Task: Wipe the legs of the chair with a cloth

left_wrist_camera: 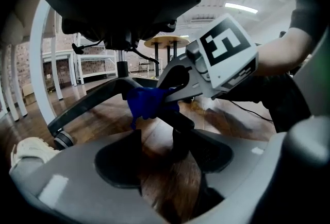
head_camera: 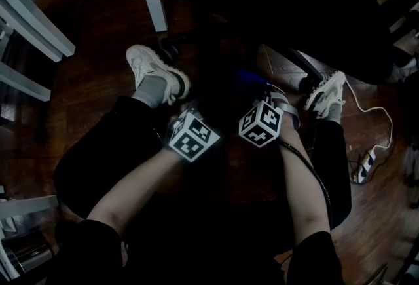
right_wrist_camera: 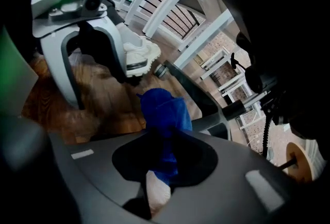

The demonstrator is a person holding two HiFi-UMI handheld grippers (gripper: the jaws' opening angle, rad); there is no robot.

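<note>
Your right gripper (right_wrist_camera: pixel 164 158) is clamped on the blue cloth (right_wrist_camera: pixel 162 109), which bunches out past its tips by the chair leg (right_wrist_camera: pixel 198 99). Your left gripper (left_wrist_camera: pixel 156 152) gapes apart (only floor (left_wrist_camera: pixel 103 121) between).

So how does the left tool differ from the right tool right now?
The left tool has its jaws apart, with only wood floor between them; the right tool is shut on the blue cloth. The right tool has the cloth close by a chair leg; the left tool sits back from it, touching nothing. Both angle down toward the floor under the chair.
</note>
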